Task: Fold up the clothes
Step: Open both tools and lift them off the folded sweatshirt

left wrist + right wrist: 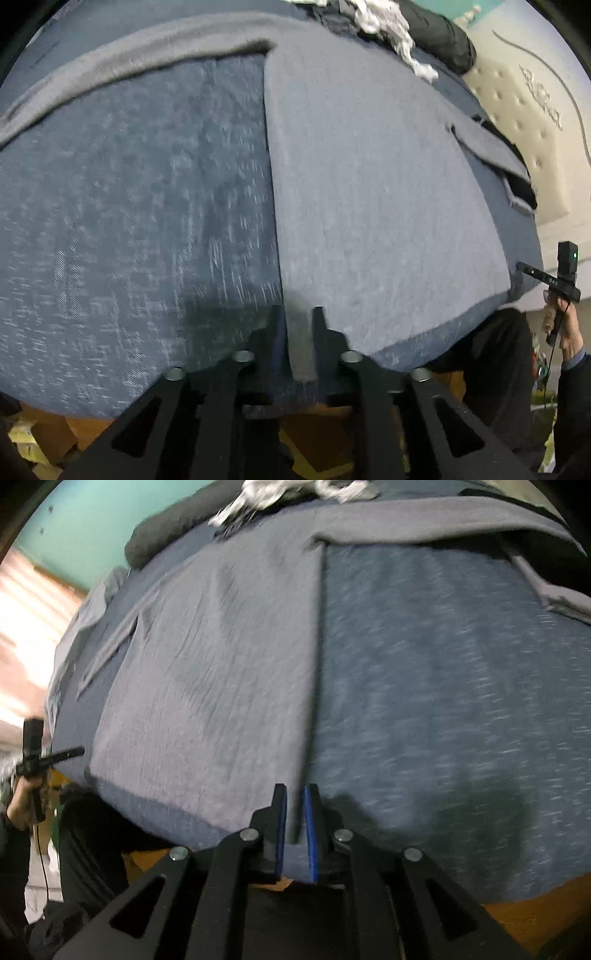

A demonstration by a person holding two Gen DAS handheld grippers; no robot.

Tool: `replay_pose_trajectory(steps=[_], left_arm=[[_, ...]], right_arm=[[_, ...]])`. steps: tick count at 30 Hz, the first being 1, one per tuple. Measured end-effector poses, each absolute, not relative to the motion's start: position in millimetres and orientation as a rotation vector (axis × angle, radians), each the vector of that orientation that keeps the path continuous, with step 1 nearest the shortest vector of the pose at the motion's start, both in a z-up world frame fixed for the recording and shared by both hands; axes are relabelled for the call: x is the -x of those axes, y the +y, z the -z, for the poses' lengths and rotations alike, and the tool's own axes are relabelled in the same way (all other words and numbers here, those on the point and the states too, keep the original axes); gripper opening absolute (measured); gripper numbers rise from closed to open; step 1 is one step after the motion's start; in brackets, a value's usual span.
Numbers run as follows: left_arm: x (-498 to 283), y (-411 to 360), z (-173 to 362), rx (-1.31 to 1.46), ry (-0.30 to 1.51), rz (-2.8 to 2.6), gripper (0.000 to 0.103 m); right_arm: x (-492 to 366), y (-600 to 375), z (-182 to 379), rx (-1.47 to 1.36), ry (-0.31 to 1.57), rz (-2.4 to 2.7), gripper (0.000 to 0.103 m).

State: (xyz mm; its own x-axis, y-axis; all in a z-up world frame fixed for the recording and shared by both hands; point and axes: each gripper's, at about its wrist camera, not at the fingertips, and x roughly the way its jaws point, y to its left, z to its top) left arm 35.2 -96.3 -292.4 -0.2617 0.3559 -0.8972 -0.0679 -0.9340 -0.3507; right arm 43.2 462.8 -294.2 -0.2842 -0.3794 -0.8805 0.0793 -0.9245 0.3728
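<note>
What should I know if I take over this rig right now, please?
Left gripper: jaws closed on the near left edge of the grey garment.
Right gripper: jaws closed on its near right edge.
The garment lies flat on the blue bed cover, with a sleeve stretched sideways. Other clothes are piled at the far end.
Done: spread out. Left: the folds, apparently all of them.

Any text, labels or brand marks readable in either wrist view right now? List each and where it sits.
Script logo embroidered on the cream quilted mattress, left wrist view: decorative lettering, too distorted to read.
Small white marking on the black handheld device at the right edge of that view: too small and blurred to read.
Right wrist view: no text visible.
</note>
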Motion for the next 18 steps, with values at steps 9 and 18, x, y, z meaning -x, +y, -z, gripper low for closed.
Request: replay_pose_trajectory(steps=[9, 18], left_arm=[[1.4, -81.4, 278.0, 1.593, -0.425, -2.376, 0.039], [42.6, -51.7, 266.5, 1.462, -0.502, -2.494, 0.056]], right_arm=[[-17.2, 594.9, 228.7, -1.351, -0.864, 2.609, 0.049], [29.6, 693.6, 181.9, -1.15, -1.056, 2.837, 0.057]])
